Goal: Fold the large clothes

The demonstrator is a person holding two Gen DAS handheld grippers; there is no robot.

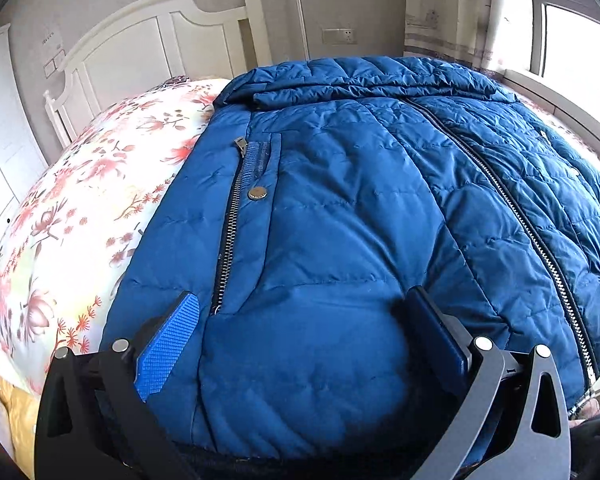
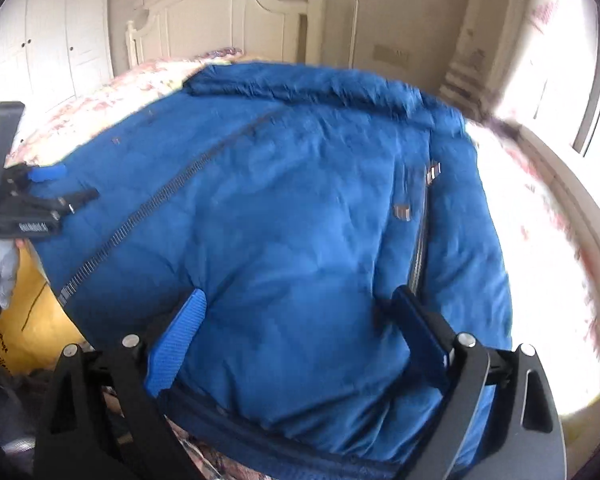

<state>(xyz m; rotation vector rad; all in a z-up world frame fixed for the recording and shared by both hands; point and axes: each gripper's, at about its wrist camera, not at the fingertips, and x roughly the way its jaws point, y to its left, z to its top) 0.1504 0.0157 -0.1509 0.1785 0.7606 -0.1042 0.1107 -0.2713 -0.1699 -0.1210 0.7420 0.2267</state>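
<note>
Blue quilted down jacket [image 1: 340, 208] spread on floral bedspread [image 1: 100, 184]; left gripper [image 1: 300, 320] wide over hem; right gripper [image 2: 300, 312] wide over hem, view blurred.

Bed with floral sheet [image 1: 100, 184], white headboard [image 1: 148, 40] against the beige wall. White wardrobe [image 1: 0, 128] at left. Wall socket [image 1: 339, 36] beside patterned curtain [image 1: 444, 8], bright window [image 1: 572, 40] at right. Yellow bag [image 2: 24, 320] beside the bed.

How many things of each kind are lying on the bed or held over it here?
Blue padded jacket: 1
Flowered bedspread: 1
Hand-held grippers, left gripper and right gripper: 2
Total: 4
</note>
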